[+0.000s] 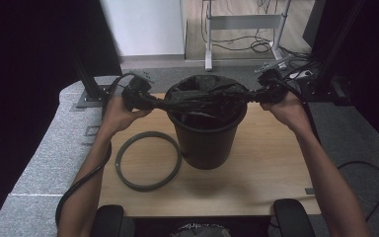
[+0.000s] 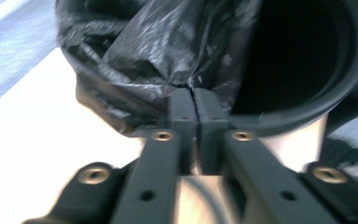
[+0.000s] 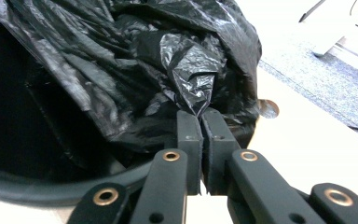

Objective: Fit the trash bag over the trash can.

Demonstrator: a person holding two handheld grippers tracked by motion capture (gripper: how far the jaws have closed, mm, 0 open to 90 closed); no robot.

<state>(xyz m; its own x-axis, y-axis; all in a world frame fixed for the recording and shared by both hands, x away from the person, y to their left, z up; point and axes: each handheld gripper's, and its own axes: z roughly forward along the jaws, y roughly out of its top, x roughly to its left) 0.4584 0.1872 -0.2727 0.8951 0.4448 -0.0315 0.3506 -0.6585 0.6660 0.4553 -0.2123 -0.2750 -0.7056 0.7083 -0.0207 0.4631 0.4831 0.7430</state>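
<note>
A black bin (image 1: 206, 136) stands upright on the wooden table (image 1: 266, 168), lined with a black plastic bag (image 1: 203, 96). My left gripper (image 1: 157, 103) is at the bin's left rim, shut on a pinch of the bag's edge (image 2: 168, 65). My right gripper (image 1: 250, 95) is at the right rim, shut on the opposite edge of the bag (image 3: 193, 79). The film is stretched taut between the two grippers across the bin's mouth (image 2: 307, 56). Both pairs of jaws press together with thin film between them.
A dark grey ring (image 1: 148, 160) lies flat on the table left of the bin. Cables trail from both grippers. Grey carpeted floor surrounds the table, with a desk frame (image 1: 242, 29) and loose wires beyond it. Two black armrests (image 1: 291, 217) sit at the near edge.
</note>
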